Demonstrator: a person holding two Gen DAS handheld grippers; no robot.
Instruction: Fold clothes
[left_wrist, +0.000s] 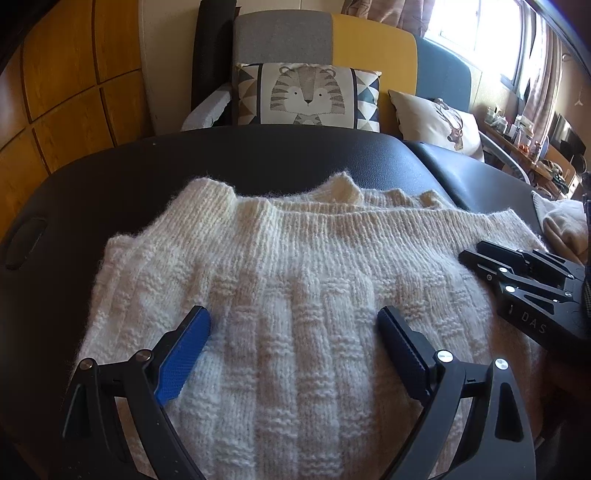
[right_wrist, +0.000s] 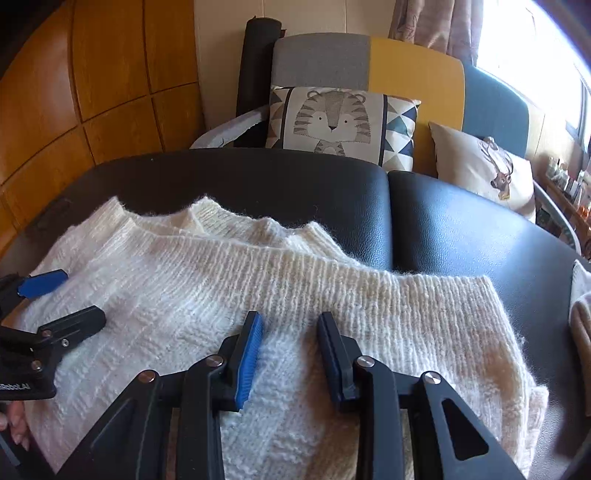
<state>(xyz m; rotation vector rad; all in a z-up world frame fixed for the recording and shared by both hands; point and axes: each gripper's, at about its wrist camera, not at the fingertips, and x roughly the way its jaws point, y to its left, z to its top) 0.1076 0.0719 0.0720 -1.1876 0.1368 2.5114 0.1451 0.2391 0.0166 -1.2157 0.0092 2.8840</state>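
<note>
Black padded leather table (right_wrist: 461, 229) carries a cream chunky-knit wool sweater (left_wrist: 295, 280), already doubled over, its ribbed hem band running across the far side, with another pale folded garment (left_wrist: 565, 229) at the table's right edge. Sweater looks thick, soft, floppy and fairly hefty, not slippery; best taken at the ribbed band or a folded corner, pinching all layers so they don't slide apart. Left gripper (left_wrist: 293, 325) hovers over the knit with jaws wide apart and empty; right gripper (right_wrist: 290, 330) sits low over the right portion, jaws narrower but parted, holding nothing.
</note>
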